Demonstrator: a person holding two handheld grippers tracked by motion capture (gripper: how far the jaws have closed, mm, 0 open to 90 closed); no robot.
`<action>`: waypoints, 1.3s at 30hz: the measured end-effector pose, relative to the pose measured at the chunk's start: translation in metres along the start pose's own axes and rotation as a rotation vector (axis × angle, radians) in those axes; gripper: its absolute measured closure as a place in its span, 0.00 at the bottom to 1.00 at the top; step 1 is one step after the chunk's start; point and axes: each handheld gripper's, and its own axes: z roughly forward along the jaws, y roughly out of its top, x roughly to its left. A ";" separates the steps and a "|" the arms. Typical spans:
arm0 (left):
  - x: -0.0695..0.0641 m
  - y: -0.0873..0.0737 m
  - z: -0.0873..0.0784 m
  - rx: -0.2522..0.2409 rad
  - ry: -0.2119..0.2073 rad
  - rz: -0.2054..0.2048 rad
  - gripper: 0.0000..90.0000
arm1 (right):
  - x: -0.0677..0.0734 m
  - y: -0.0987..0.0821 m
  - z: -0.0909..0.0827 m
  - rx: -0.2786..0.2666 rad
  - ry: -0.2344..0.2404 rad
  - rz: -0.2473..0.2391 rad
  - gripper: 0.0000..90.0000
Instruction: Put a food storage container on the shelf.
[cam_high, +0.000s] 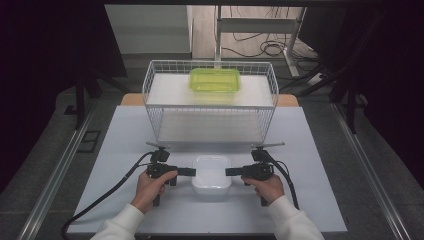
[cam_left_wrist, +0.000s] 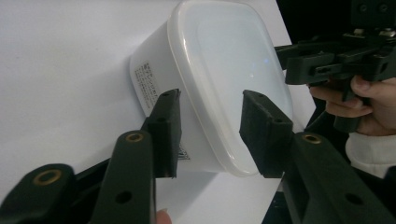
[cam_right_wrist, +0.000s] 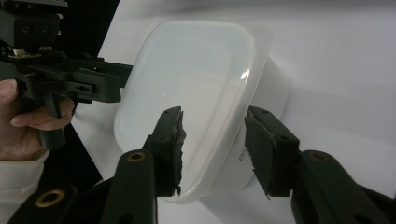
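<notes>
A white lidded plastic container stands on the table between my two grippers. My left gripper points at its left end, and my right gripper points at its right end. In the left gripper view the container has its end between the jaws of the left gripper, one pad beside the wall and one over the lid, with no clear pressing. In the right gripper view the right gripper straddles the container the same way, with a small gap at the wall side.
A white wire basket rack stands behind the container, with a green lidded box on its upper shelf. The pale table has bare room on both sides. Dark floor, cables and stands lie beyond.
</notes>
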 end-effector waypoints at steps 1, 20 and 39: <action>0.001 0.000 0.000 0.005 -0.001 0.000 0.68 | -0.001 0.000 0.001 -0.002 0.005 0.005 0.65; -0.010 -0.005 -0.008 -0.019 -0.016 0.017 0.89 | 0.003 -0.004 -0.012 -0.048 -0.006 0.026 0.85; -0.025 -0.004 -0.020 -0.057 -0.002 0.087 0.89 | 0.016 -0.002 -0.024 -0.102 0.009 -0.077 0.86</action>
